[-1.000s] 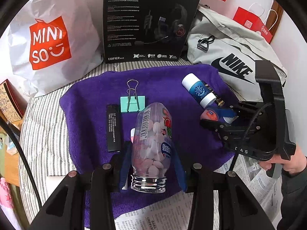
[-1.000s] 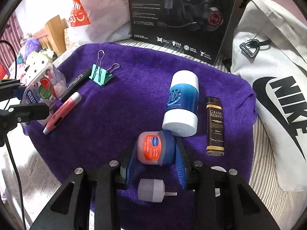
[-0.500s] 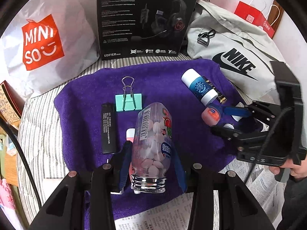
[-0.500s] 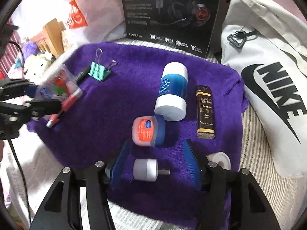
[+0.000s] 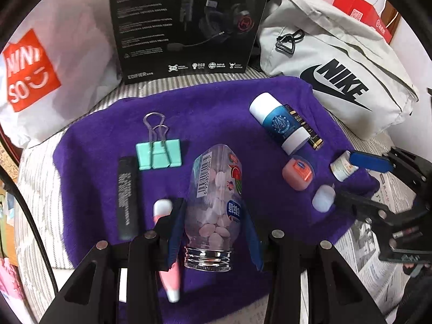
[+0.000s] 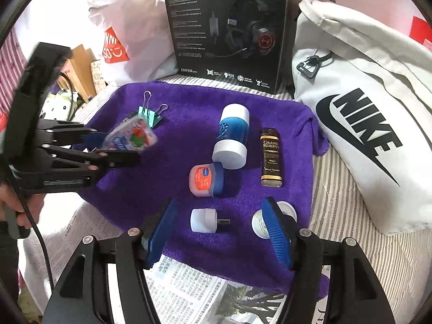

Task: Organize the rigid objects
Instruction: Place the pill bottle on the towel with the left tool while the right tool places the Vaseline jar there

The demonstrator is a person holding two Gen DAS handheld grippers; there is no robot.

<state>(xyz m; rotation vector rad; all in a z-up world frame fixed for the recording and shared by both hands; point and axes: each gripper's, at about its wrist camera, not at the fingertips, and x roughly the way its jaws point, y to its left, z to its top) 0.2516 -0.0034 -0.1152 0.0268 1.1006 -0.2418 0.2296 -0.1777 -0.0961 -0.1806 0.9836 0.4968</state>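
My left gripper [image 5: 213, 216] is shut on a clear candy bottle [image 5: 216, 197] full of pink tablets, its silver neck toward the camera, held above the purple towel [image 5: 216, 108]. The same bottle [image 6: 132, 135] shows at the left of the right wrist view. The right gripper [image 6: 220, 202] is open, with a small white plug [image 6: 205, 220] lying loose between its blue pads. Just beyond it an orange and blue Vaseline jar [image 6: 206, 179] rests on its side. A blue and white tube [image 6: 232, 137] and a brown bottle [image 6: 271, 159] lie behind.
A mint binder clip [image 5: 158, 152], black stick [image 5: 127, 197] and pink pen [image 5: 167, 256] lie left of the bottle. A small white jar [image 6: 286, 210] sits by the right finger. Headset box [image 6: 226, 27], Nike bag [image 6: 364, 124] and Miniso bag [image 5: 29, 67] line the back; newspaper [image 6: 194, 291] lies in front.
The right gripper opened, let go of the Vaseline jar and drew back, so the white plug now lies between its fingers. The left gripper kept its hold on the candy bottle.
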